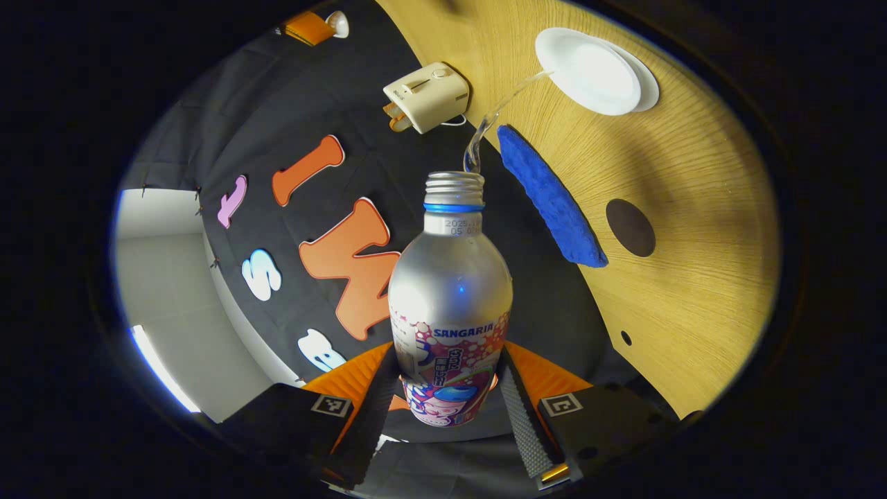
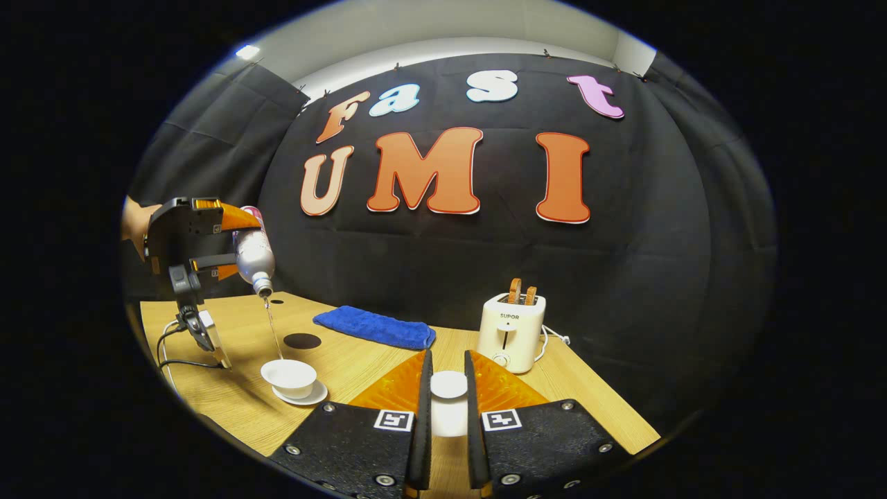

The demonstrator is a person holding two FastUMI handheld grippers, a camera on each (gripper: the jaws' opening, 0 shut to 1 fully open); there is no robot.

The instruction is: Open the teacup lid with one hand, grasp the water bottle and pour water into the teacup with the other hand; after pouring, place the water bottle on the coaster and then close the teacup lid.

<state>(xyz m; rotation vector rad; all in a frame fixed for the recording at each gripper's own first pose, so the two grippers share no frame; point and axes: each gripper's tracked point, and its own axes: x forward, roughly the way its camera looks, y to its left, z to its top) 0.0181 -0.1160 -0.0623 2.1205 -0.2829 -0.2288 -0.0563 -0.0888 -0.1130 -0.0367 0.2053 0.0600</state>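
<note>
We're mid-pour: left gripper (image 1: 449,398) clamped on bottle (image 1: 450,305), tipped above teacup (image 2: 289,375), stream landing inside. Right gripper (image 2: 448,402) pinching lid (image 2: 449,384), held right of teacup. Still ahead: bottle onto coaster (image 2: 302,341) behind teacup, lid back on.

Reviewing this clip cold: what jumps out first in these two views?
The left gripper holds the water bottle tilted, a thin stream falling into the open teacup on its saucer. Nearer the camera, the right gripper clamps the white lid above the table, with the toaster behind.
</note>
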